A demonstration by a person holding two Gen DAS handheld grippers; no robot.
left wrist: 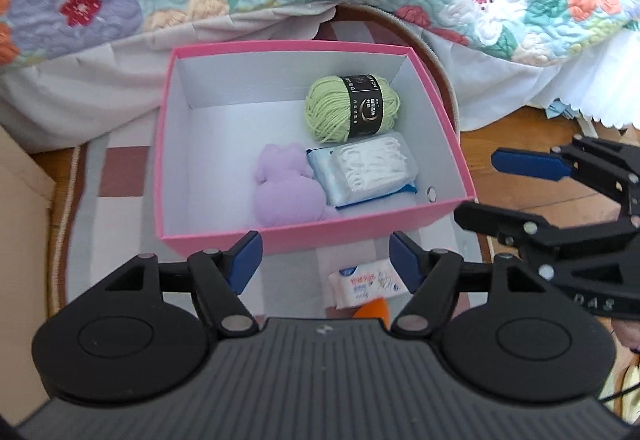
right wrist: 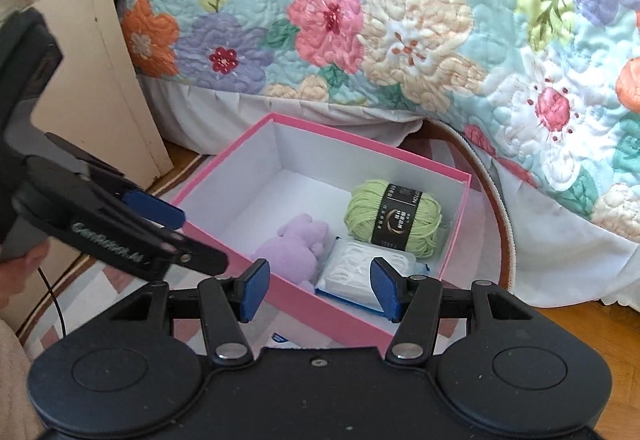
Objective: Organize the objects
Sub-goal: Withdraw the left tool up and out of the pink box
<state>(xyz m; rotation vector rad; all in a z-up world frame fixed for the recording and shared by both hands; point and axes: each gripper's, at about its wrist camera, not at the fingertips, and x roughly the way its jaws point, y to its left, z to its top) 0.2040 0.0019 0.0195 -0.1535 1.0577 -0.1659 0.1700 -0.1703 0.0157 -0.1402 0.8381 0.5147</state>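
left hand-held gripper (left wrist: 326,260): jaws apart, empty
right hand-held gripper (right wrist: 318,290): apart, empty
pink box (left wrist: 320,236): ahead, holds yarn (left wrist: 350,108), plush (left wrist: 286,186)
tissue pack (left wrist: 366,282): below left pads, likely next

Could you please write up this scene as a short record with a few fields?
container: pink box, open, on a rug
inside: green yarn ball, purple plush toy, clear packet of white items
outside: tissue pack in front of the box
left gripper: open, empty
right gripper: open, empty
backdrop: floral quilt
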